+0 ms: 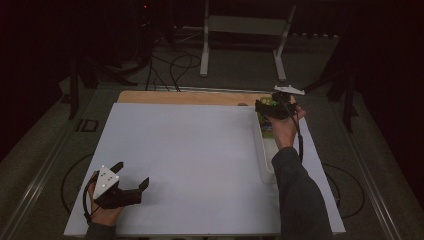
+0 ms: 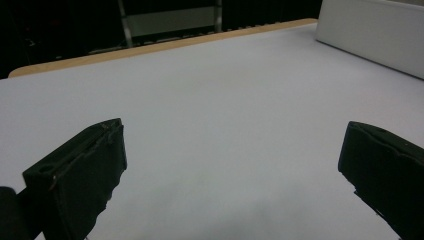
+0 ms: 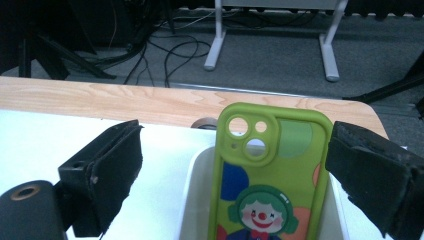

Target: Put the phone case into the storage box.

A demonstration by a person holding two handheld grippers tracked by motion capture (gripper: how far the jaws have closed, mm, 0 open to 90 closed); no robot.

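A lime-green phone case [image 3: 272, 165] with a clown picture lies in a narrow white tray [image 3: 192, 200], camera holes toward the far end. My right gripper [image 3: 237, 145] hangs over it, open, with one jaw on each side of the case and neither touching it. In the high view this gripper [image 1: 265, 107] sits at the far end of the tray [image 1: 265, 160], and bits of the green case [image 1: 267, 128] show under the hand. At the near left corner my left gripper [image 1: 133, 173] is open with nothing between its jaws, low over the white mat [image 2: 215, 100].
The white mat [image 1: 190, 150] covers a wooden table whose bare edge [image 1: 185, 96] shows at the back. A small round object [image 3: 205, 122] lies just beyond the tray. The tray's wall [image 2: 370, 30] shows far off. A white stand [image 1: 240, 25] and cables are on the floor behind.
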